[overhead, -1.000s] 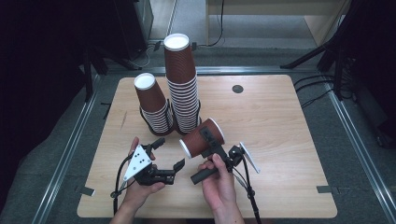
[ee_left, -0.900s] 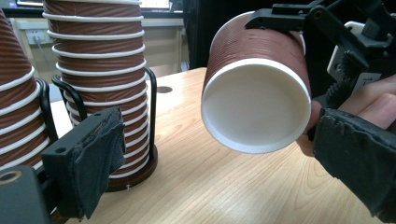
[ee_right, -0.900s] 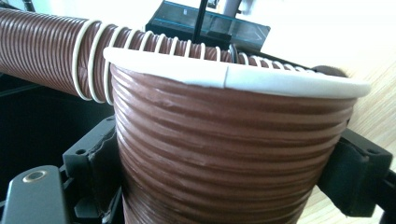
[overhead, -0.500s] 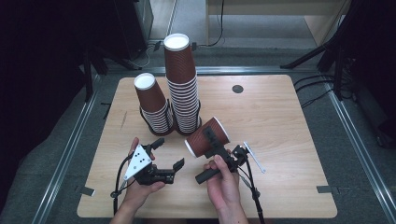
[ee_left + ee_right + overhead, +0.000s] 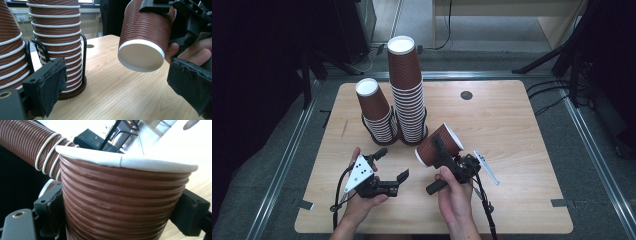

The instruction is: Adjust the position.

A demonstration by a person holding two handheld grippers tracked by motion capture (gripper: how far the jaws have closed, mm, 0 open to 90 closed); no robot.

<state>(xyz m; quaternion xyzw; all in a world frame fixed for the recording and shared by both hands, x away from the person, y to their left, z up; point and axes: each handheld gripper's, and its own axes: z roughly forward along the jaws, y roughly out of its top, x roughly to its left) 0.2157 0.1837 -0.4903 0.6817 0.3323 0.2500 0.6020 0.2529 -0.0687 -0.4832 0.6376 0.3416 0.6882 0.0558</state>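
High view, right gripper (image 5: 443,159): jaws clamped on single brown paper cup (image 5: 438,145), held off the worktop (image 5: 512,125) near its front edge.
Cup axis: tilted, base toward left gripper (image 5: 388,165).
Left gripper: jaws apart, holding nothing.
Stacks: short stack (image 5: 376,111) and tall stack (image 5: 409,95) behind, upside down in wire holders.

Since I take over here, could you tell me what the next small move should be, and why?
Probably tip the cup upright: the right gripper clamps it tilted above the table, clear of the stacks, while the left gripper rests open.
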